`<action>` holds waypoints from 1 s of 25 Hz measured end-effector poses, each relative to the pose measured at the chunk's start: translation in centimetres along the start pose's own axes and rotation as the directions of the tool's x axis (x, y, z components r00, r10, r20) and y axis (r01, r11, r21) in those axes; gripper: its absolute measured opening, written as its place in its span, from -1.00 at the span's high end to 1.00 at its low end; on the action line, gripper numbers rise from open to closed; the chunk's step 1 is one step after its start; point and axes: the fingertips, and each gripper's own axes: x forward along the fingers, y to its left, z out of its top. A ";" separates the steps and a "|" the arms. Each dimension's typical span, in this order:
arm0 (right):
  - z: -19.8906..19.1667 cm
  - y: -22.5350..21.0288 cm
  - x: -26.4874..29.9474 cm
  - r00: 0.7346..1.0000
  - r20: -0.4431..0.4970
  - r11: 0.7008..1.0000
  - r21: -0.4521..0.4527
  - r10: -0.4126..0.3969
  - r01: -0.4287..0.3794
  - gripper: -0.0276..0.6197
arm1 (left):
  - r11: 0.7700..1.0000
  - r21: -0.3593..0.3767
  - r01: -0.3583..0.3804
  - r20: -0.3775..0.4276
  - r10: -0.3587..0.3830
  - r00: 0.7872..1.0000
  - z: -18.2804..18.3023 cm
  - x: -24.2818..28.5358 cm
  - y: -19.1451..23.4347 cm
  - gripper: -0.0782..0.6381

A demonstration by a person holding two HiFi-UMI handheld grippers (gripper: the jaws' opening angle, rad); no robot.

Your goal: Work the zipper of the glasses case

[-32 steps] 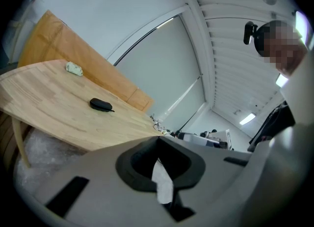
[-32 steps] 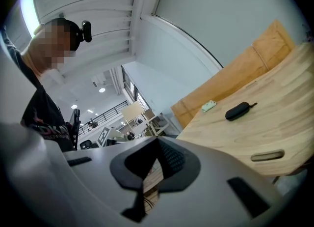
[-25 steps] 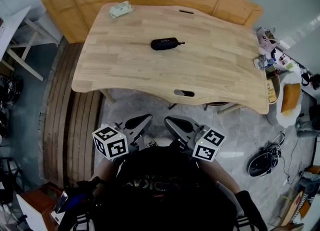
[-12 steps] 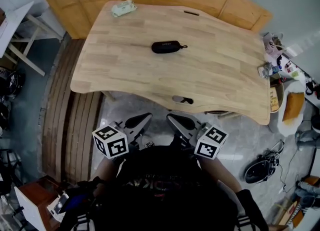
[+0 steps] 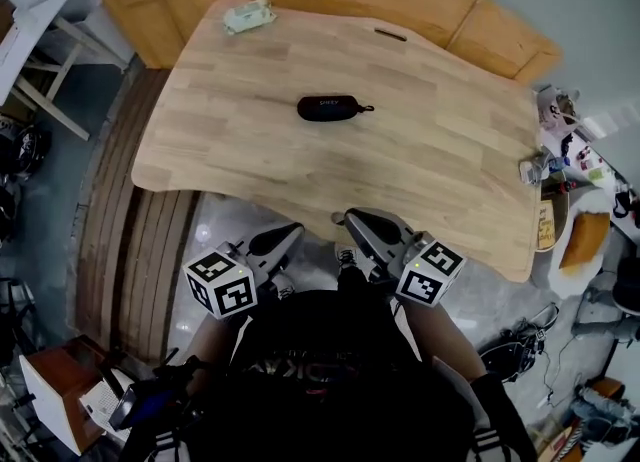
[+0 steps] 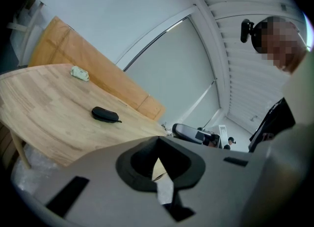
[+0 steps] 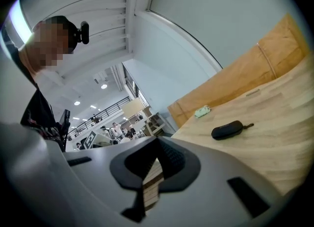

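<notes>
— Where the glasses case [image 5: 328, 108] lies, can you read any brand on it?

— Not really. It is a black, oblong case lying flat near the middle of the wooden table [image 5: 430, 180]. Its lid carries a short line of pale print, too small to read in the head view and lost altogether in both gripper views. A small pull tab [image 5: 364, 108] sticks out from its right end.

— And the claws?

— Both are well apart from the case, down below the near edge of the table, close to the person's dark shirt. The left claw [image 5: 277, 241] is clenched with nothing in it. In its own view the jaw tips of the left claw [image 6: 157, 145] meet, with only a thin wedge of light below them, and the case [image 6: 104, 114] sits far off on the table. The right claw [image 5: 368, 226] is likewise clenched and empty. Its own view shows the right claw [image 7: 157, 145] tips together and the case [image 7: 228, 129] far off on the table.

— Any other markings?

— Each claw carries a cube with black-and-white square markers, the left cube [image 5: 221, 284] and the right cube [image 5: 430, 273]. The shirt has lettering I cannot read. A pale green packet [image 5: 246, 16] lies at the far left corner of the table, its label unreadable.
</notes>
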 end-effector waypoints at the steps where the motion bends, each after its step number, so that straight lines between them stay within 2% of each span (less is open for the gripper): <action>1: 0.4 -0.8 0.1 1.000 -0.010 1.000 -0.016 0.000 0.000 0.87 | 1.000 -0.006 -0.008 0.005 0.008 1.000 0.2 0.3 0.1 0.75; 11: 3.3 -9.6 2.4 0.993 -0.115 0.996 -0.086 0.005 -0.015 0.85 | 0.993 -0.067 -0.102 0.070 0.107 0.992 1.4 2.6 2.2 0.75; 16: 4.0 -14.4 4.2 0.976 -0.218 0.989 -0.142 0.012 -0.044 0.66 | 0.981 -0.108 -0.162 0.116 0.174 0.978 1.5 3.4 2.8 0.76; 20: 3.9 -18.5 6.2 0.946 -0.325 0.973 -0.216 0.009 -0.083 0.50 | 0.966 -0.144 -0.217 0.144 0.237 0.961 1.2 3.7 3.1 0.75; 25: 2.7 -24.0 9.4 0.877 -0.477 0.927 -0.349 -0.050 -0.137 0.28 | 0.942 -0.192 -0.275 0.153 0.305 0.940 0.5 4.0 3.4 0.75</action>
